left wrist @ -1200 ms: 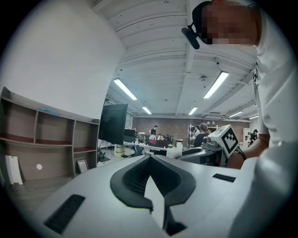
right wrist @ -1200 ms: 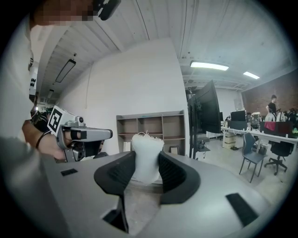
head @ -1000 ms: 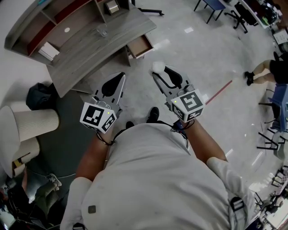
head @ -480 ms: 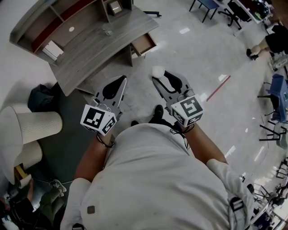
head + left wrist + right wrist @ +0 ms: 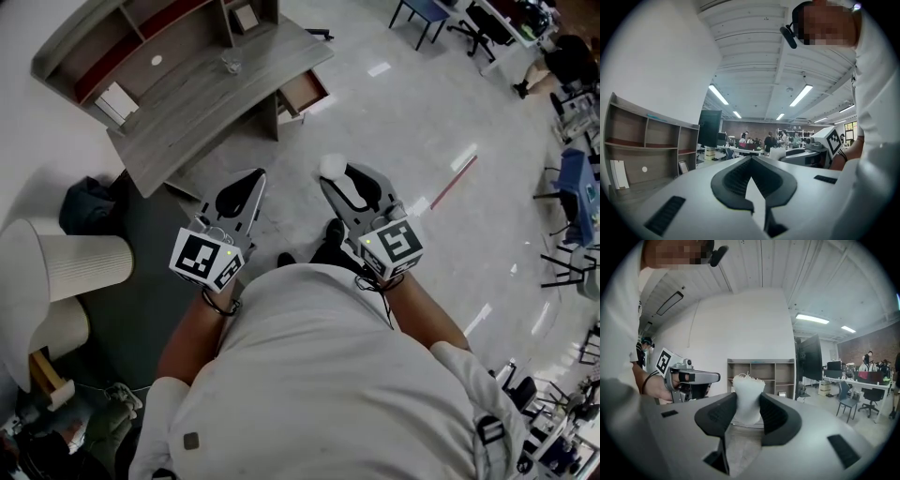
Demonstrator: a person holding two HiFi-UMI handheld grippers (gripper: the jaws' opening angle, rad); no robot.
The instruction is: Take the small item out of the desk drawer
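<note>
Desk [image 5: 197,103], with its drawer [image 5: 302,92] left open, now lies farther ahead of the fingertips than a second ago. Left gripper [image 5: 751,158]: jaws together, empty. Right gripper [image 5: 747,399]: clamped on the white tufted item [image 5: 748,394]. Extraction looks done.

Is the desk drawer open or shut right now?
Open. The drawer sticks out from under the desk, and the head view looks down into its brown inside.
</note>
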